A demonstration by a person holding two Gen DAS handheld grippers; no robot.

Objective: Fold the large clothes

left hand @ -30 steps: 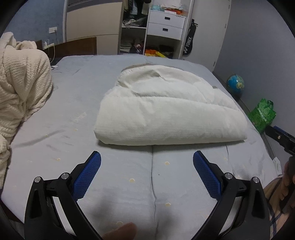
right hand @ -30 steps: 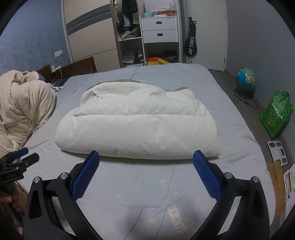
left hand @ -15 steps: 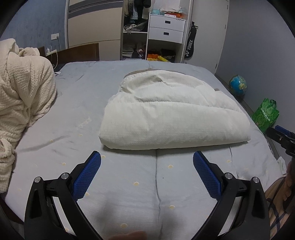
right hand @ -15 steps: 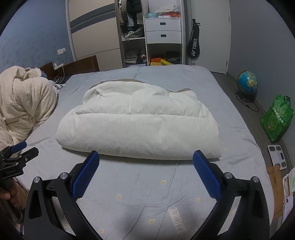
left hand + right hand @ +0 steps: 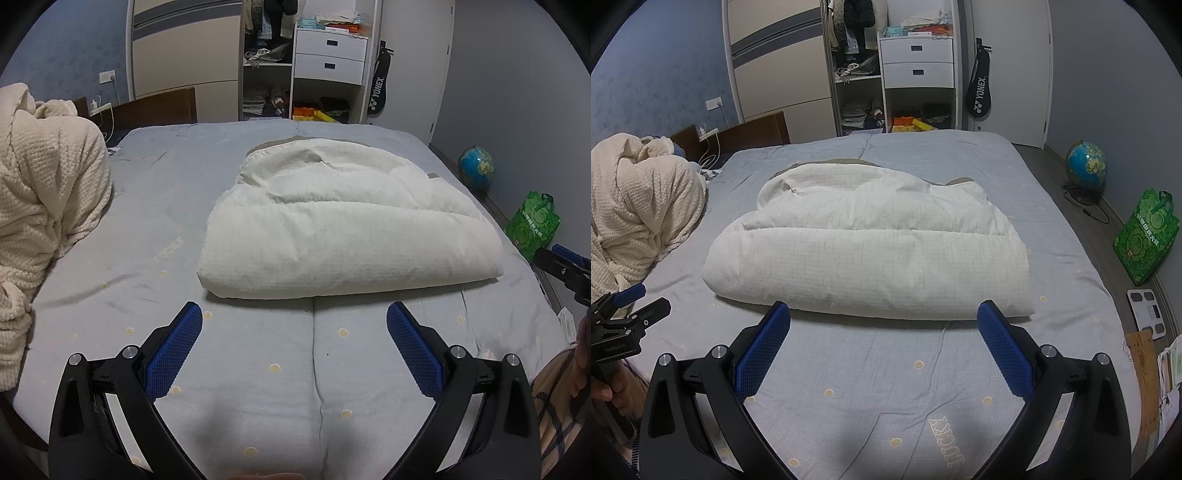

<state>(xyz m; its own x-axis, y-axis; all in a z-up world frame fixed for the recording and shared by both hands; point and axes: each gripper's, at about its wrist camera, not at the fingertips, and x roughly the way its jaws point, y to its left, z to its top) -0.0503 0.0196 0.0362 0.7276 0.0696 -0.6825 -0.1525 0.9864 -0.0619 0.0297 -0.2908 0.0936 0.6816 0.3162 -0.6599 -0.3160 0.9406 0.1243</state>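
**Both tongs held wide above the bed, folded quilt lying ahead of them**

The left gripper [image 5: 294, 321] hangs over the near part of the bed with its blue-padded fingers [image 5: 173, 350] spread far apart and nothing between them. The right gripper [image 5: 884, 320] is the same: fingers splayed wide, empty, poised over the grey sheet. Each one shows at the edge of the other's view, so they sit side by side and well apart, the left one gripped by a hand [image 5: 607, 387] low at the frame's edge.

Just beyond both sets of fingertips lies the white quilted cover [image 5: 868, 254], folded into a thick, puffy bundle. Its near edge is a rounded fold running crosswise to the tongs; the upper layers behind it are looser and rumpled, with a strip of brown lining peeking out at the far side. A faint grid pattern runs over the fabric. It rests on the middle of the bed [image 5: 886, 398], not touched by either gripper.

To the left, a heap of cream waffle-knit blanket [image 5: 44, 206] is piled at the bed's edge. On the floor to the right stand a globe [image 5: 1086, 164] and a green bag [image 5: 1145, 236].
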